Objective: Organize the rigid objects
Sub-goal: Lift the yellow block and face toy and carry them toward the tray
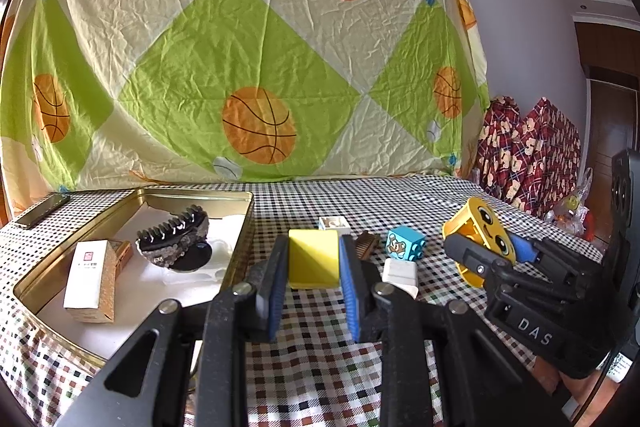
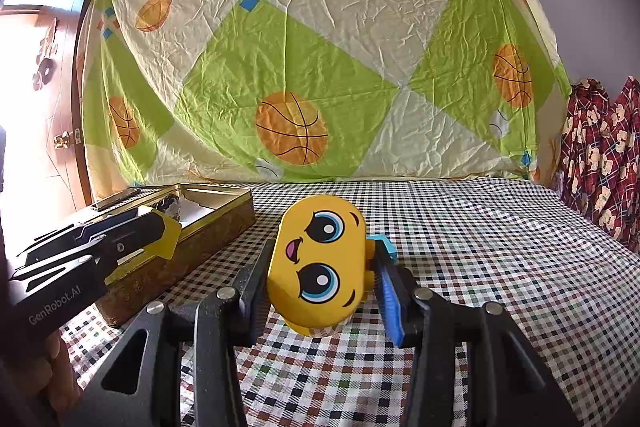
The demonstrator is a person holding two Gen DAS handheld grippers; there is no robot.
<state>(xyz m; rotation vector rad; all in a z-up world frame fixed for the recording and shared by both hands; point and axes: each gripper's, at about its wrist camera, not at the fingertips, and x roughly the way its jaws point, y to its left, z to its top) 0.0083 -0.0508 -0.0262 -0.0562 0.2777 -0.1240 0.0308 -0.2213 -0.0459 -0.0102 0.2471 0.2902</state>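
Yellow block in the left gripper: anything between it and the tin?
Nothing visible. The left gripper holds the yellow block just right of the gold tin, whose near right corner shows bare white liner. The hair claw and white box lie deeper in the tin.

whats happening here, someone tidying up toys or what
A person is sorting small items on a checked tablecloth, a gripper in each hand. The left gripper is shut on a yellow block, close to a gold tin. The right gripper is shut on a yellow smiley-face toy. The tin already holds a black hair claw and a small white box. A blue cube and a few other small pieces are on the cloth outside it.
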